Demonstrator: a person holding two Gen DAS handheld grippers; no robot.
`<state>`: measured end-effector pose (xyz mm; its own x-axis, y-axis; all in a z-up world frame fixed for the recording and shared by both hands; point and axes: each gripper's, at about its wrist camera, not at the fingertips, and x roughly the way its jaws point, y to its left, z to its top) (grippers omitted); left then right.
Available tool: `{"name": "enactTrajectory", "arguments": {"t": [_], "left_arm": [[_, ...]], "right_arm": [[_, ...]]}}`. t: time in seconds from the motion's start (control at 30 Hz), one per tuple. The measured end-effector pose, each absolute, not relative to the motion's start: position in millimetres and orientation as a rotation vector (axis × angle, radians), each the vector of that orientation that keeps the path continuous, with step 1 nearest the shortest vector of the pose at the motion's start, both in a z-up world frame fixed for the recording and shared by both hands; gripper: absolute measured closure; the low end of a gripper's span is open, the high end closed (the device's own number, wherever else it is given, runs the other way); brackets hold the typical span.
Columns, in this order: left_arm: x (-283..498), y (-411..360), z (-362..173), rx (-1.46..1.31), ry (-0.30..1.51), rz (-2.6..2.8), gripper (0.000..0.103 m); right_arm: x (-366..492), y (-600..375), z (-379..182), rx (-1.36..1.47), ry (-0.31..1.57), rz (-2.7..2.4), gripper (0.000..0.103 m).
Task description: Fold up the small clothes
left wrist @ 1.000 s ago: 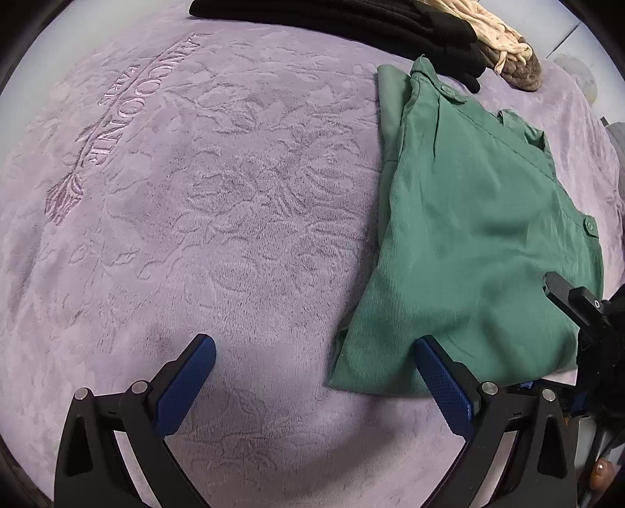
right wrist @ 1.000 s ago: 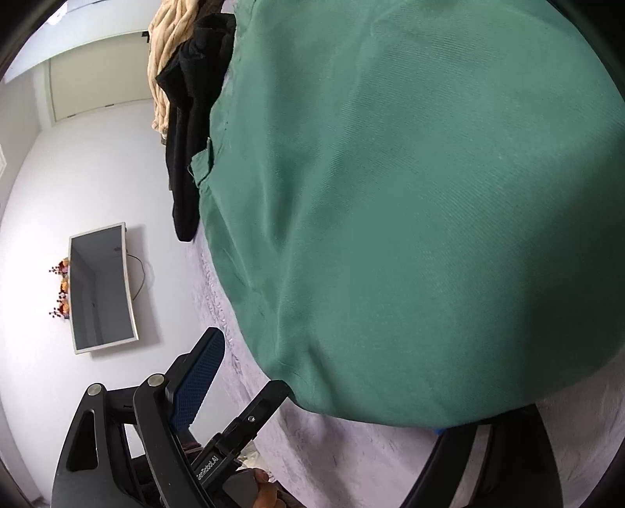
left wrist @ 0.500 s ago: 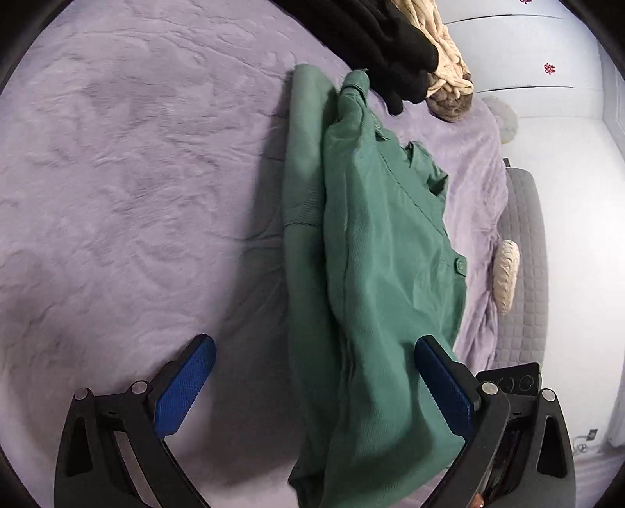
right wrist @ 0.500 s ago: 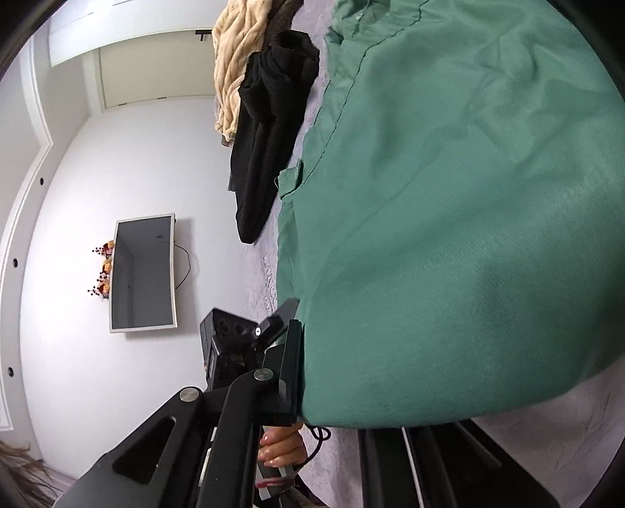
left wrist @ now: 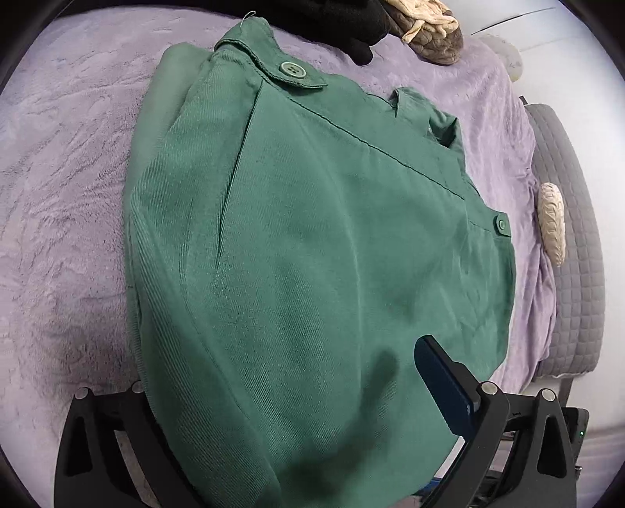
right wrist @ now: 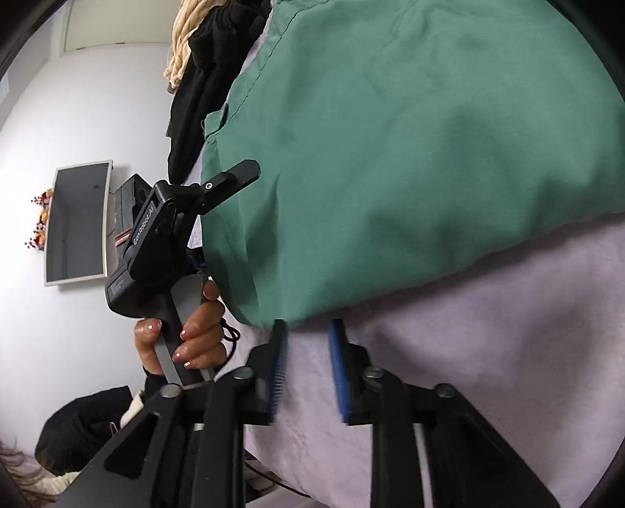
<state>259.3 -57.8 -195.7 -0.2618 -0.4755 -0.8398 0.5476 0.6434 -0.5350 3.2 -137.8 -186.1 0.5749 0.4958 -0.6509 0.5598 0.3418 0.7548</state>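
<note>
A folded green garment (left wrist: 312, 242) with two buttons lies on the purple blanket (left wrist: 58, 195). My left gripper (left wrist: 291, 351) stands wide open over the garment's near edge. One blue pad (left wrist: 441, 383) rests above the cloth and the other finger is hidden under it. In the right wrist view a hand (right wrist: 195, 332) holds that left gripper (right wrist: 234, 177) at the garment's (right wrist: 410, 156) side. My right gripper (right wrist: 306, 332) sits just off the garment's corner. Its jaws are opening, with only blanket between the pads.
Black clothes (left wrist: 343, 19) and a beige knit piece (left wrist: 429, 27) lie at the blanket's far edge. A grey quilted cushion (left wrist: 574, 234) and a pale woven object (left wrist: 552, 222) are at the right. A wall screen (right wrist: 78, 222) shows beyond the bed.
My left gripper slid from bare blanket onto the garment, one finger going under the cloth. My right gripper closed on the garment's corner, then let go and backed off it.
</note>
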Motion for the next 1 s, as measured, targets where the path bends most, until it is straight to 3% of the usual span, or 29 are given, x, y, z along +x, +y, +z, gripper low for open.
{"name": "enactTrajectory", "arguments": {"t": [0.03,0.1,0.13,0.17,0.2,0.23,0.27,0.33,0.47,0.6,0.83,1.0], "left_arm": [[258,-60,-195,0.074,1.550,-0.959,0.001],[254,-55,-196,0.104,1.529,-0.927,0.005],[253,-56,-196,0.144,1.507,-0.892,0.017],[251,-55,-195,0.197,1.483,-0.853,0.037],[248,-55,-195,0.237,1.461,-0.823,0.045],[248,-53,-193,0.234,1.448,-0.815,0.059],[248,-53,-190,0.212,1.445,-0.813,0.071],[250,-47,-182,0.180,1.442,-0.792,0.088],[246,-41,-156,0.067,1.437,-0.814,0.090],[218,-65,-108,0.050,1.364,-0.889,0.090],[141,-167,-49,0.156,1.234,-1.055,0.090],[68,-263,-57,0.331,1.201,-1.145,0.090]], "right_arm": [[-4,-145,-181,1.264,1.034,-0.067,0.042],[-20,-166,-166,1.190,1.015,-0.128,0.041],[-25,-176,-159,1.158,1.003,-0.158,0.042],[-28,-189,-151,1.126,0.984,-0.189,0.052],[-31,-199,-147,1.101,0.971,-0.206,0.063],[-30,-209,-145,1.072,0.978,-0.219,0.088],[-28,-216,-145,1.043,0.995,-0.234,0.093],[-17,-226,-151,0.977,1.023,-0.245,0.094],[9,-230,-193,0.943,1.129,-0.225,0.094],[6,-242,-217,1.065,1.101,-0.219,0.094],[-12,-266,-221,1.242,1.013,-0.078,0.094],[-64,-304,-200,1.309,0.875,-0.073,0.092]]}}
